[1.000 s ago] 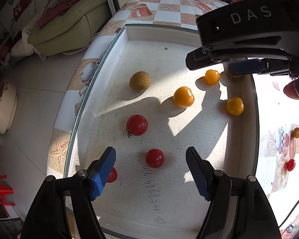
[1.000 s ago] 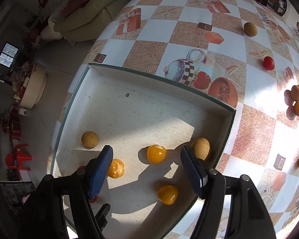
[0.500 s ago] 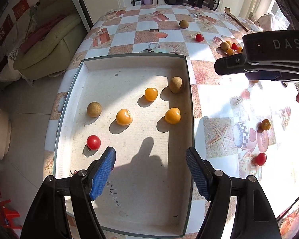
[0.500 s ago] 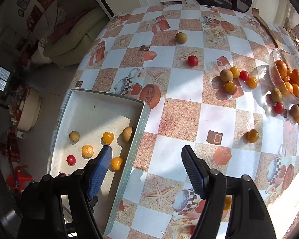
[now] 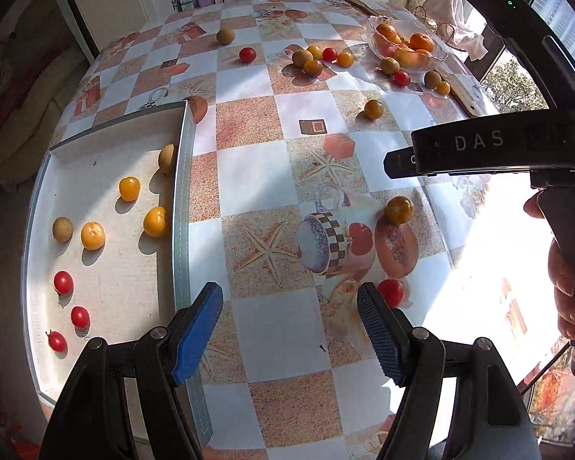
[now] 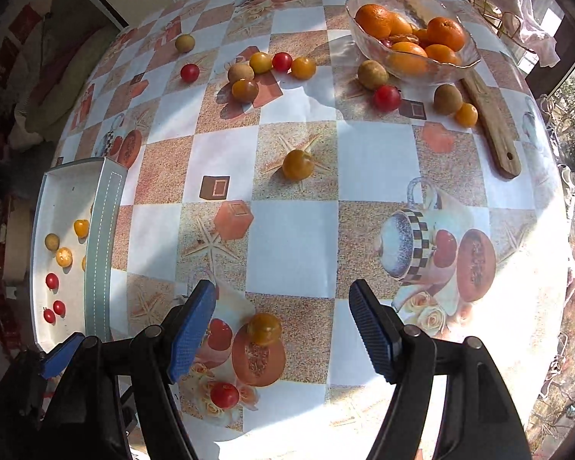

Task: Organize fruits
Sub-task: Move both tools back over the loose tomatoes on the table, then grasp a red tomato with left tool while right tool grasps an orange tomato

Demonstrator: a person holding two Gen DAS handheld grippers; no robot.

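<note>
**Me:** Blue-padded and wide apart, that's my left gripper (image 5: 289,329), nothing between the jaws. Same on my right gripper (image 6: 279,326), jaws gaping and empty over the checked vinyl cloth on the counter (image 6: 291,241).

**Partner:** Where's the fruit?

**Me:** Some sits sorted in the shallow white tray (image 5: 182,191) at the counter's left edge. Loose ones lie scattered: a small round red tomato (image 5: 390,292) just beside my left gripper's right pad, a round amber tomato (image 6: 264,329) low between my right jaws, another amber one (image 6: 297,165) mid-counter, more near the clear glass bowl of oranges (image 6: 467,62).

**Partner:** How will they handle?

**Me:** Light, smooth-skinned, soft, I'd judge, and ready to roll. Take one across its widest part, gently, or it squirts out or splits.

**Partner:** Room?

**Me:** Plenty of bare cloth around the amber one. The tray's raised wall needs clearing on the way in, and my two grippers sit near each other.
</note>
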